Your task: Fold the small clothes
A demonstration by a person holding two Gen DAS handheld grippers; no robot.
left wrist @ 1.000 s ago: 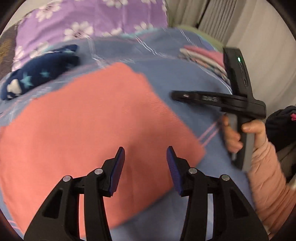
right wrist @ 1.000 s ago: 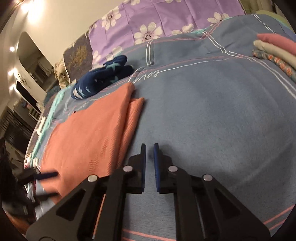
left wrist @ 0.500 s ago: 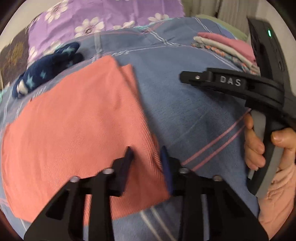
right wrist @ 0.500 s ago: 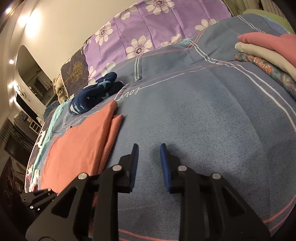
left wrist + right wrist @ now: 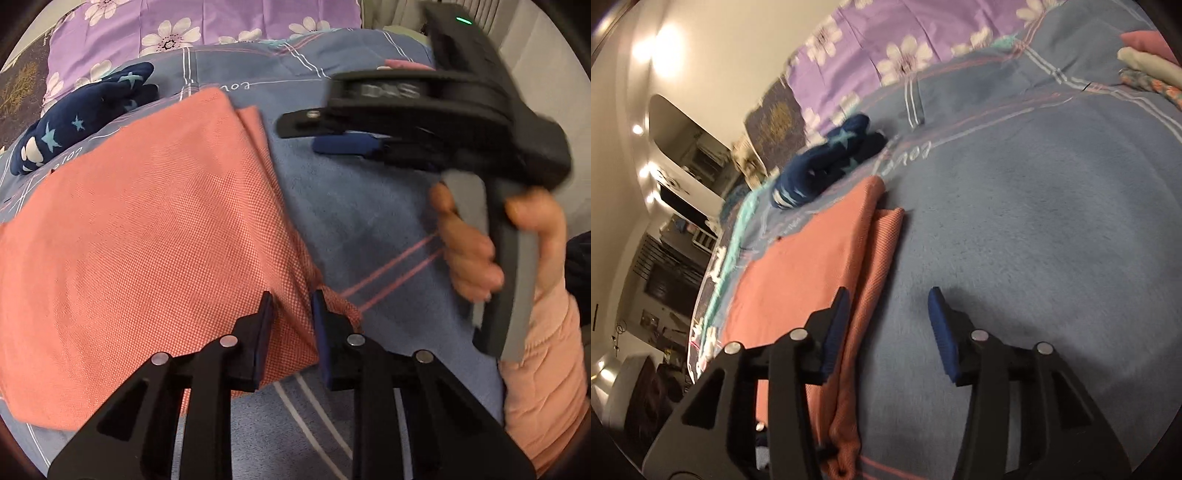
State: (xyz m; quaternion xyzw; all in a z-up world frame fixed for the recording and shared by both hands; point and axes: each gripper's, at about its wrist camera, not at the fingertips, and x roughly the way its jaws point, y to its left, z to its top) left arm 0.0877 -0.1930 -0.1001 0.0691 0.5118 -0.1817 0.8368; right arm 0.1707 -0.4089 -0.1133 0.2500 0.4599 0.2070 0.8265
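A salmon-orange garment (image 5: 147,236) lies folded flat on the blue blanket (image 5: 362,206); it also shows in the right wrist view (image 5: 820,266). My left gripper (image 5: 291,314) has closed on the garment's near right corner, with cloth bunched between its narrow jaws. My right gripper (image 5: 886,314) is open wide, with its left finger over the garment's right edge and its right finger over bare blanket. In the left wrist view the right gripper (image 5: 332,133) hovers above the blanket, right of the garment.
A navy star-patterned garment (image 5: 85,114) lies crumpled at the far left of the blanket (image 5: 827,166). A stack of folded clothes (image 5: 1148,62) sits at the far right. Purple flowered bedding (image 5: 184,26) lies behind. A room with lights lies beyond the bed's left edge.
My left gripper dropped to the garment's near right corner and narrowed onto it. My right gripper opened from nearly shut to wide and shifted left onto the garment's right edge.
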